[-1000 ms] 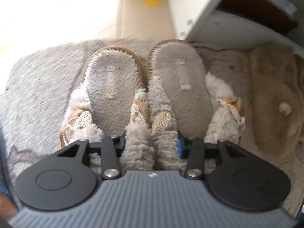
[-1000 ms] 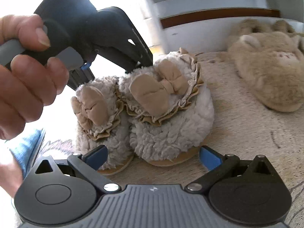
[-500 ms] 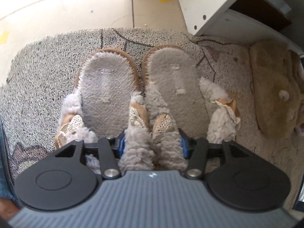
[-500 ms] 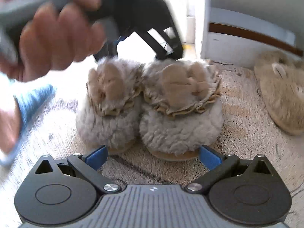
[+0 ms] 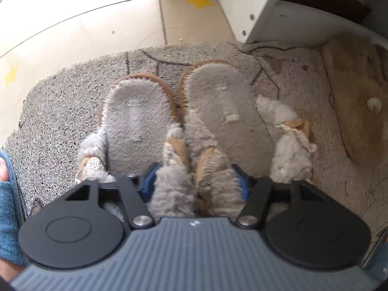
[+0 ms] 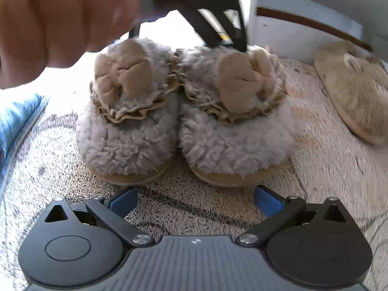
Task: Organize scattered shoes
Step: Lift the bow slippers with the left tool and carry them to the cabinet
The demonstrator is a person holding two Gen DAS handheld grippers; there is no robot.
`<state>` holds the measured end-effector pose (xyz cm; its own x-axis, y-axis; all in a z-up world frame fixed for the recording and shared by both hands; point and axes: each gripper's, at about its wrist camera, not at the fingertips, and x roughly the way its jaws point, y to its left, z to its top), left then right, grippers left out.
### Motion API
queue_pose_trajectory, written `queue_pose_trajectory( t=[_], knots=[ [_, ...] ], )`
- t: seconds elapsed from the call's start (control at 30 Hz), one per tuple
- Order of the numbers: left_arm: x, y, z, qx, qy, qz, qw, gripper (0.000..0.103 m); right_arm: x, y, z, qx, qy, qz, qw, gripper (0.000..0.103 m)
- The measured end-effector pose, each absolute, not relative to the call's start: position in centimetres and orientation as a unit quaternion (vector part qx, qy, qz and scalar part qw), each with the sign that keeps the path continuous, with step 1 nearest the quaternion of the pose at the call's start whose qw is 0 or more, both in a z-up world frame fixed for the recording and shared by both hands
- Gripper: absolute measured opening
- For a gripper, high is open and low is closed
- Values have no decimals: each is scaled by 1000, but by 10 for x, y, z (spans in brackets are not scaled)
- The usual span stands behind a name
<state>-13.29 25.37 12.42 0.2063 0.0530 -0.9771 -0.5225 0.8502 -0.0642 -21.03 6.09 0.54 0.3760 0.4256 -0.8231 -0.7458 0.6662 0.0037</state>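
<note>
Left tongs (image 5: 195, 181) clamped on 2 fluffy slippers' (image 5: 191, 186) inner walls; right tongs (image 6: 195, 200) wide open, empty.

Black tool (image 6: 194, 198) — blue pads (image 6: 122, 200), ribbed grey body, silver screws.

Count, mat (image 6: 169, 201):
- Grey fleece slippers with tan bows: 2, namely one (image 6: 126, 121) and one (image 6: 232, 121), touching side by side mid-mat.
- Tan plush slippers: 1 clearly seen (image 6: 351, 92), right edge; possible second behind it, cannot tell.
- Grippers: 2.
- Yellow floor stars: 2, (image 5: 199, 0) and (image 5: 11, 75).
</note>
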Motion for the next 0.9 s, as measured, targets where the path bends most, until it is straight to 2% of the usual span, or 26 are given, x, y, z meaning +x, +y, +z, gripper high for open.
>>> queue_pose_trajectory(
  t=[0.27, 0.57, 0.9],
  knots=[
    [-138, 257, 127, -190, 593, 169, 764, 38, -208, 57, 5, -174, 426, 358, 812, 103],
    [-134, 266, 126, -208, 581, 166, 770, 38, -202, 54, 20, -168, 419, 368, 813, 103],
    [-143, 283, 159, -224, 550, 179, 784, 38, -210, 79, 47, -184, 384, 378, 822, 103]
  ],
)
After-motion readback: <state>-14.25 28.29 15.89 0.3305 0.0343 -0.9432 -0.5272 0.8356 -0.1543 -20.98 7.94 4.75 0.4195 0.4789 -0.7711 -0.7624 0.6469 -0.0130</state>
